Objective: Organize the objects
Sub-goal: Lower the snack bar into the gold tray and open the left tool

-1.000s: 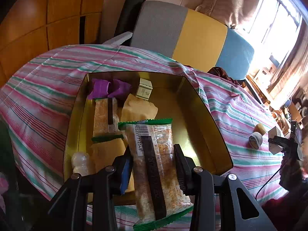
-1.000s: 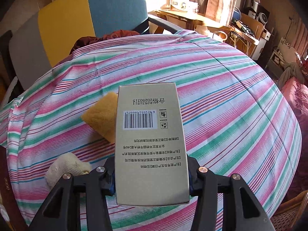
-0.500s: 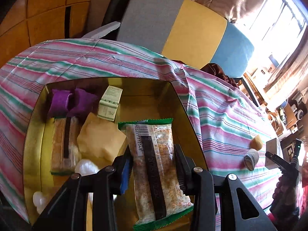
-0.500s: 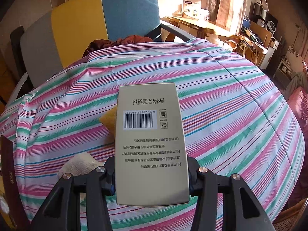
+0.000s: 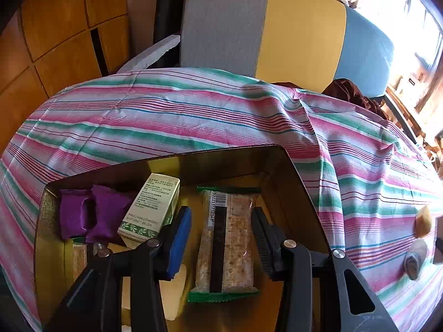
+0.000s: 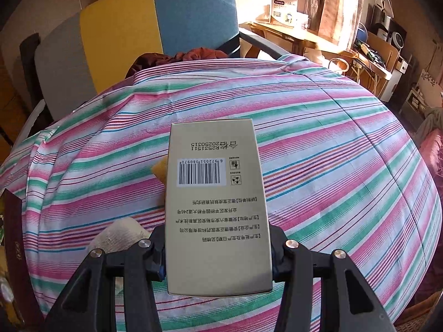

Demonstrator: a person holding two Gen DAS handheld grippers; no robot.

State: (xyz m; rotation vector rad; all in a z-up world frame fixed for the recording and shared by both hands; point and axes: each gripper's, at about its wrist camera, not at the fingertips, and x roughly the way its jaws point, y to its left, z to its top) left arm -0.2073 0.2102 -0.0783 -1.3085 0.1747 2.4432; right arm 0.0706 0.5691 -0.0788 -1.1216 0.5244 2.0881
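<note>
left gripper (image 5: 221,238) jaws opening, pads clear of the snack bar pack (image 5: 225,242) lying between them by the right wall of the gold tin (image 5: 301,193). light, crinkly, crumbly inside; best taken across the long sides, gently. right gripper (image 6: 218,251) clamped on the gold carton (image 6: 216,207), stiff and light, above the striped cloth (image 6: 332,166). small white box (image 5: 151,207), purple packets (image 5: 91,213) at tin's far edge.

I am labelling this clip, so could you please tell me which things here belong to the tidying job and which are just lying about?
Part of the job:
- gold tin
- cracker packet between the opening left gripper
- beige box in the right gripper
- purple sachets
- small white box

Lying about:
- striped cloth
- chair
</note>
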